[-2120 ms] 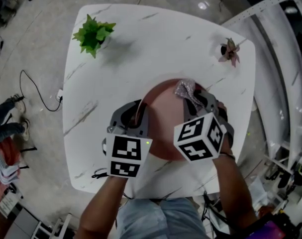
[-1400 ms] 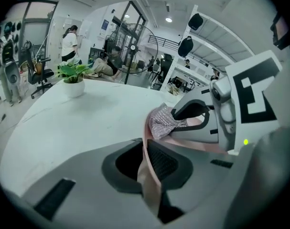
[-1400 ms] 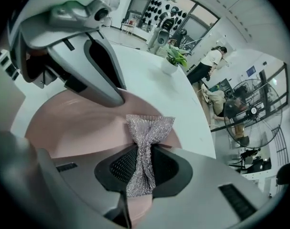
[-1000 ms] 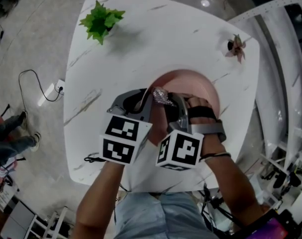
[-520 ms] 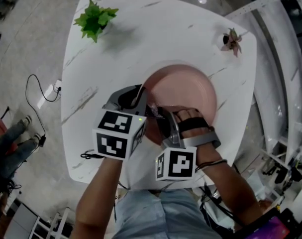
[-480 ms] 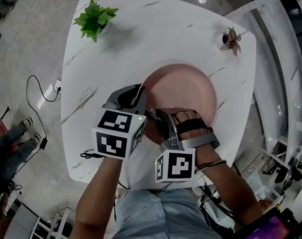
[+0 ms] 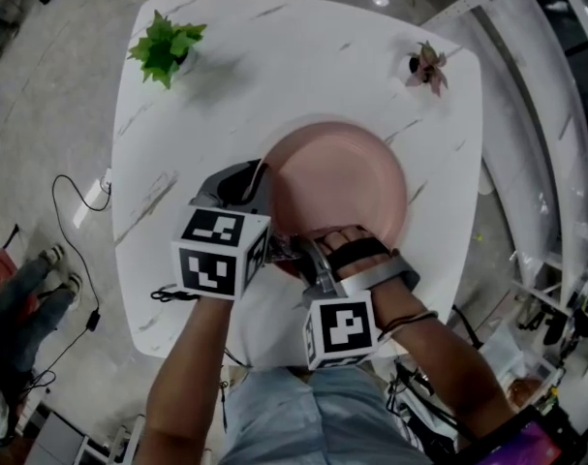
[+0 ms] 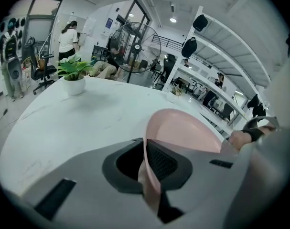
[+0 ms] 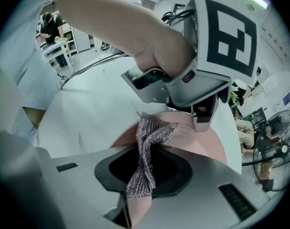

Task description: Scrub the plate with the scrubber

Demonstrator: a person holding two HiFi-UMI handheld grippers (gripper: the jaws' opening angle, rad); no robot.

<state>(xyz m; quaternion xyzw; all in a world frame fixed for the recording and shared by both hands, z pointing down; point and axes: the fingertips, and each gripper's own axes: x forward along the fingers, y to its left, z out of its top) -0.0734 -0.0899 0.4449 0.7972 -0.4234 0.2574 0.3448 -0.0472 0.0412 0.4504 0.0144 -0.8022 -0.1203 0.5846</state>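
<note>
Pulled nearer, right hand-held gripper (image 7: 295,252) pinches scrubber (image 9: 152,133) (half hidden); left one (image 8: 147,163) clamps plate (image 7: 344,174).

The grey plastic left gripper (image 7: 243,184) and right gripper (image 7: 295,253) each bore a white cube (image 7: 219,255) with black square markers. A black strap (image 7: 363,256) crossed the right hand (image 7: 344,240), and light blue denim (image 7: 303,417) covered the legs.

Left gripper (image 8: 145,149) clamped on plate (image 7: 342,177) rim, right gripper (image 9: 144,159) pinching scrubber (image 9: 149,132), forearms side by side
</note>
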